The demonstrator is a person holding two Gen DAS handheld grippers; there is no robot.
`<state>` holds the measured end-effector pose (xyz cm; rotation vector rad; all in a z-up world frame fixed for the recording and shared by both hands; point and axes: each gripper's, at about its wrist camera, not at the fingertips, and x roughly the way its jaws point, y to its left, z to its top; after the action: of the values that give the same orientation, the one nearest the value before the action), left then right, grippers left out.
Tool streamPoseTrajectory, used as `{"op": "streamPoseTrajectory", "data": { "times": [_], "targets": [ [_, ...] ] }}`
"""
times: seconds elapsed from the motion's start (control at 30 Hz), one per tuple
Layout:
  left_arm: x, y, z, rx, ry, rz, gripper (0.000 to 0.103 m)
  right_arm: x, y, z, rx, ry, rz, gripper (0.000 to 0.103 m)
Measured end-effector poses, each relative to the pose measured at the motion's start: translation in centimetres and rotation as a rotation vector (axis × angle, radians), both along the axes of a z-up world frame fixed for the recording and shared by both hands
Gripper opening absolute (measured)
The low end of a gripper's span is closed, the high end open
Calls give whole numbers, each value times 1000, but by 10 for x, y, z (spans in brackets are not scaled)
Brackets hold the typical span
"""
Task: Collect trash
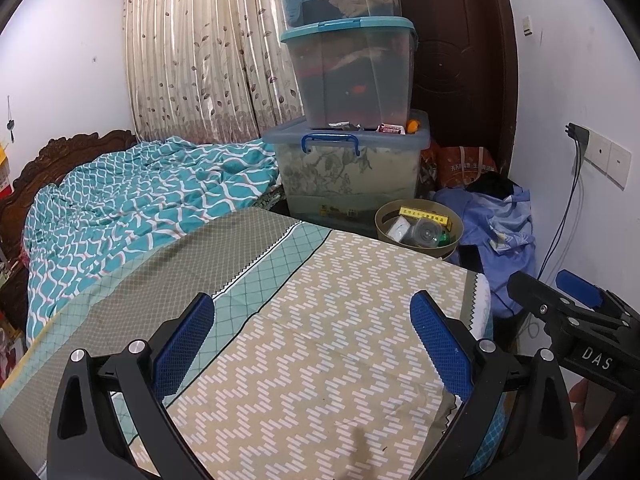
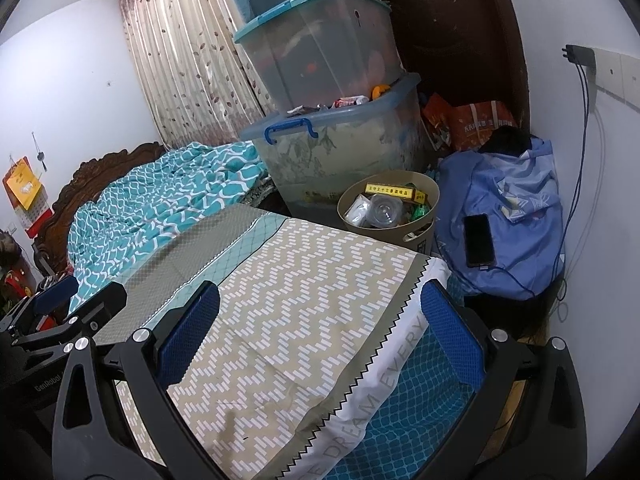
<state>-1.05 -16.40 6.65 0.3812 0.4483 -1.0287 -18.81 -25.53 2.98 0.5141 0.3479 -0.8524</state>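
- Trash bin (image 2: 387, 210): round, tan, standing on the floor just beyond the far right corner of the bed (image 2: 304, 280), its near side hidden behind the bed edge in the left wrist view.
- Bin contents: a long yellow box (image 2: 391, 191) lies across the far rim; below it a clear plastic container (image 2: 385, 211), a white wrapped item (image 2: 357, 211) to its left, and green packaging (image 2: 421, 212) to its right.
- Left gripper (image 1: 316, 344): blue-padded fingers (image 1: 186, 342) spread wide apart with nothing between them, held above the patterned bed cover, aimed toward the bin.
- Right gripper (image 2: 320, 330): fingers (image 2: 450, 336) likewise wide apart and empty, over the bed's right edge, where the cover's white printed border hangs down.
- Each gripper appears at the edge of the other's view; the two are side by side, apart.
- Teal-and-white quilt (image 1: 132, 204): bunched at the far left of the bed, against the carved wooden headboard (image 1: 72, 152).
- Stacked storage boxes (image 1: 352, 80): three clear tubs with blue lids, directly behind the bin; small items sit on the lowest lid.
- Blue cloth pile (image 2: 516, 216): right of the bin, against the wall; a black phone (image 2: 479, 240) lies on it with a cable attached.
- Orange bags (image 2: 476, 124): behind the cloth pile, at the foot of the dark door (image 2: 460, 32).
- Leaf-print curtain (image 1: 200, 52): hangs behind the bed, left of the boxes.
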Motion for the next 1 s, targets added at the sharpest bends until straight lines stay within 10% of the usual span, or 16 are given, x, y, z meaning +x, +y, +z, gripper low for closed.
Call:
{"op": "streamPoseTrajectory", "data": {
  "times": [1.0],
  "targets": [
    [5, 3, -1, -2, 2, 16, 94, 11, -3, 0, 4, 6, 16, 99]
  ]
}}
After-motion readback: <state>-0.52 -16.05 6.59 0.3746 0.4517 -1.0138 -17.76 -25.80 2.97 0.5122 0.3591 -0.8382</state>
